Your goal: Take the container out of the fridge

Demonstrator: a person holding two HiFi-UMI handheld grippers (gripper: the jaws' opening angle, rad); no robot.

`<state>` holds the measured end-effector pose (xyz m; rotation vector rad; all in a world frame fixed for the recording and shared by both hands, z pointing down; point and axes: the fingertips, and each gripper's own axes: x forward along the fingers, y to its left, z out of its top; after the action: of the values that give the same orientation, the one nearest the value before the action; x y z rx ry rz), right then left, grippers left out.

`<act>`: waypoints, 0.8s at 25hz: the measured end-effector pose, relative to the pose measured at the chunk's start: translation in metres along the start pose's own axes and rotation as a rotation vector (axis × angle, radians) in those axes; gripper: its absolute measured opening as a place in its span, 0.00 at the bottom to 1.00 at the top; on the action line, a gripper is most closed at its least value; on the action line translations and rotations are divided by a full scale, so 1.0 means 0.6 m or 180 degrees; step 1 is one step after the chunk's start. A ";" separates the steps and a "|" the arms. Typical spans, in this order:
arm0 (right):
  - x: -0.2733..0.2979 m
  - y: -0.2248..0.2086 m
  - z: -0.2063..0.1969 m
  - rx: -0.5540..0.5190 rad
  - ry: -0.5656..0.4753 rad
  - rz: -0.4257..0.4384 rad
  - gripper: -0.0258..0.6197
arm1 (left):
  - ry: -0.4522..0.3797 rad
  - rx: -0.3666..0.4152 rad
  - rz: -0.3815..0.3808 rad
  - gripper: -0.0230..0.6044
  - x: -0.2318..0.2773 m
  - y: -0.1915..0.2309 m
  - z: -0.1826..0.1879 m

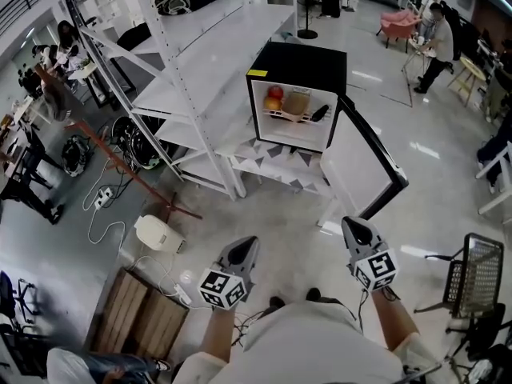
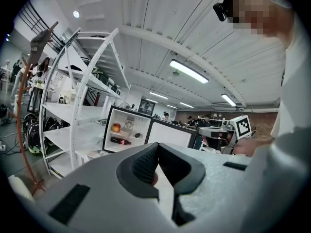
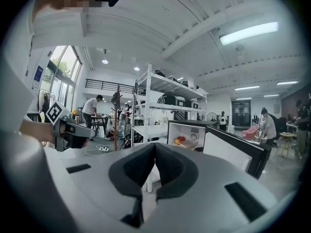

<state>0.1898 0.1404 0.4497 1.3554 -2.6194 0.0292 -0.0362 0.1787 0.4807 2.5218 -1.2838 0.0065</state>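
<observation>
A black mini fridge (image 1: 298, 61) stands on a low platform ahead, its door (image 1: 373, 160) swung open to the right. On its shelf a tan container (image 1: 297, 102) sits between red and orange fruit (image 1: 274, 98) and a dark bottle (image 1: 320, 113). My left gripper (image 1: 250, 242) and right gripper (image 1: 350, 223) hover low in front of me, well short of the fridge, both shut and empty. The left gripper view has the closed tips (image 2: 156, 144) with the fridge (image 2: 127, 132) far off. In the right gripper view the closed tips (image 3: 154, 144) point toward the fridge (image 3: 187, 134).
A white shelving rack (image 1: 200, 70) runs along the left of the fridge. A patterned platform (image 1: 276, 168) holds the fridge. A wire chair (image 1: 480, 272) stands at the right; a wooden crate (image 1: 142, 317), a white appliance (image 1: 160, 233) and cables lie at the left. People work further back.
</observation>
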 end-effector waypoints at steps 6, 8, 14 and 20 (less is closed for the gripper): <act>0.011 0.033 -0.004 0.0013 0.0012 -0.0086 0.05 | 0.0029 0.0031 -0.0098 0.04 -0.020 0.028 -0.002; 0.014 0.041 -0.003 0.0016 0.0007 -0.0108 0.05 | 0.0035 0.0037 -0.0114 0.04 -0.024 0.037 -0.001; 0.025 0.035 -0.018 0.0077 0.0087 -0.0172 0.05 | -0.0003 0.0018 -0.0121 0.04 -0.027 0.050 0.009; 0.059 0.018 -0.013 0.0072 0.0067 -0.0090 0.05 | 0.0030 -0.0008 -0.0046 0.04 -0.004 0.069 0.009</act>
<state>0.1624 0.1189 0.4641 1.3915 -2.5898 0.0688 -0.0710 0.1564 0.4863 2.5259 -1.2612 0.0137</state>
